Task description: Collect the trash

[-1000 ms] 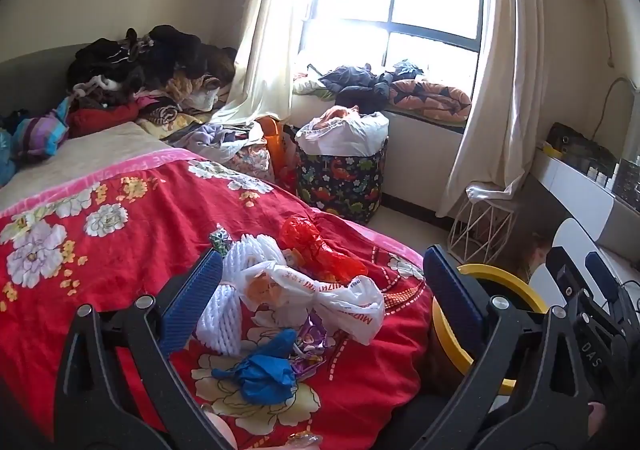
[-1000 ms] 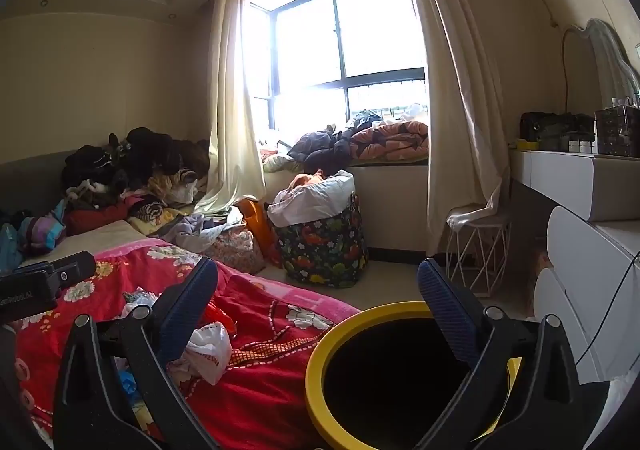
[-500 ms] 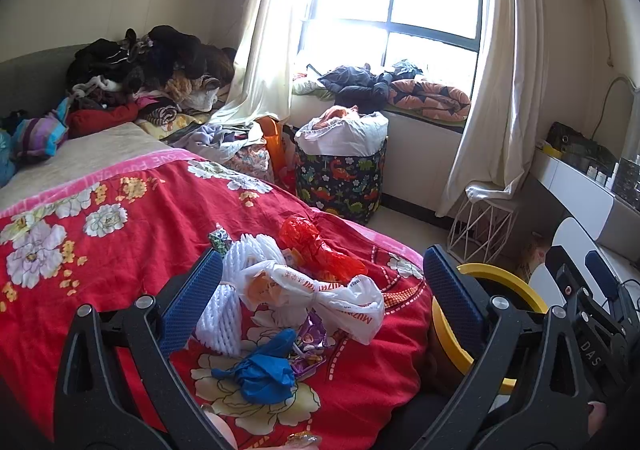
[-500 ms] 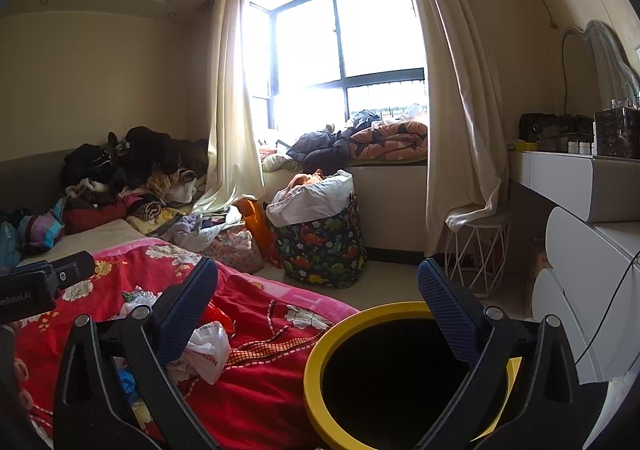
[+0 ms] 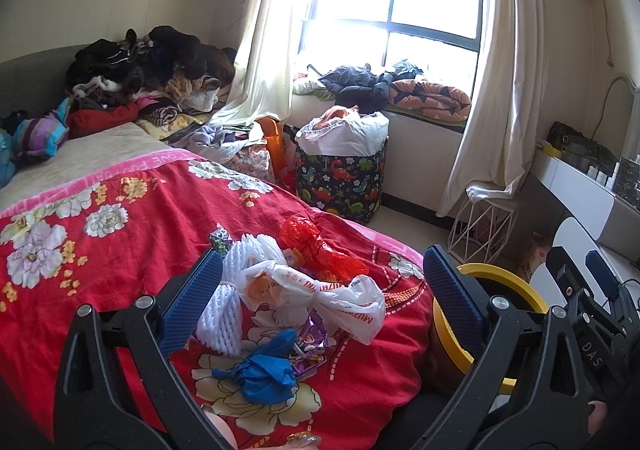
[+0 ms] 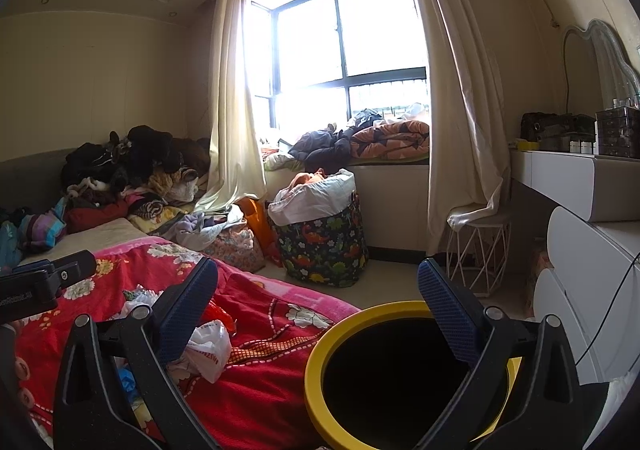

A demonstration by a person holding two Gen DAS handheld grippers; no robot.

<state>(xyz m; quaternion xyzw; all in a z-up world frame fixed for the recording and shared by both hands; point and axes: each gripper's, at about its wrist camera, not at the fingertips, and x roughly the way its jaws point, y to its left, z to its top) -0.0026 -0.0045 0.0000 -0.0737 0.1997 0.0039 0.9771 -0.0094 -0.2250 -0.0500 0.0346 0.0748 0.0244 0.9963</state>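
Note:
A heap of trash lies on the red flowered blanket (image 5: pixel 120 234): a white plastic bag (image 5: pixel 320 290), white foam netting (image 5: pixel 236 290), a red plastic bag (image 5: pixel 316 246), a crumpled blue bag (image 5: pixel 264 368) and a purple wrapper (image 5: pixel 310 342). My left gripper (image 5: pixel 320 298) hangs open just above and in front of this heap, nothing between its fingers. A yellow-rimmed bin (image 6: pixel 400 378) with a dark inside stands beside the bed. My right gripper (image 6: pixel 318 314) is open over the bin's near rim. The white plastic bag (image 6: pixel 208 350) also shows at the left of the right wrist view.
Clothes (image 5: pixel 140 65) are piled at the bed's far end. A dinosaur-print basket (image 5: pixel 340 177) with a white liner stands by the window. A white wire stool (image 5: pixel 480 226) and a white dresser (image 6: pixel 580 290) line the right side. A hand (image 6: pixel 16 370) holds the other gripper.

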